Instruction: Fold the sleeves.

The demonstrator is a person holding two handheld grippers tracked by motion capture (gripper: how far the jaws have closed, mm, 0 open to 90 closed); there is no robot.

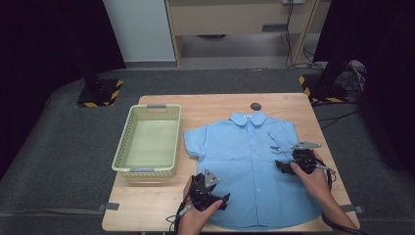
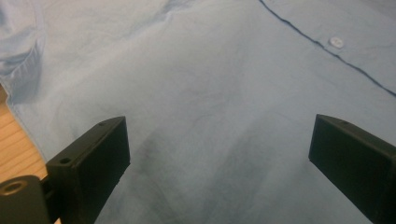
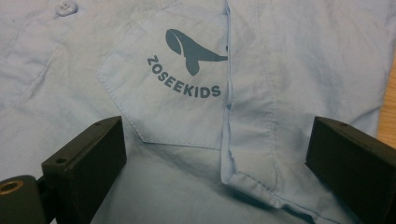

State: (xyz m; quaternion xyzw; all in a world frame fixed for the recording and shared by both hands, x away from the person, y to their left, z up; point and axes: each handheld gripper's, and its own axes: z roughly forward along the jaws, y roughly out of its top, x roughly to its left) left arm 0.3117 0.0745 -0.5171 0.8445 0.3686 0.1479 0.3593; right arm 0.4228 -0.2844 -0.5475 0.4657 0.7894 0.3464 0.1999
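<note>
Centrally, a wooden desk [image 1: 161,200] on grey carpet bears a blue shirt [image 1: 244,161] lying flat, collar away from the person, long axis front-to-back, beside a basket [image 1: 122,147]. Left tongs [image 2: 219,154] and right tongs [image 3: 217,154] gape wide over it.

On the light blue short-sleeved cotton shirt [image 3: 196,154], which lies flat on the wooden table, there is one text that can be read. It stands on the chest pocket [image 3: 173,93] of the shirt, seen in the right gripper view: the word "ZOSEEKIDS" [image 3: 183,83] in dark grey capital letters, set in a curve. Just above the letters is printed a small dark grey whale sign [image 3: 190,49]. No other text or number can be read.
</note>
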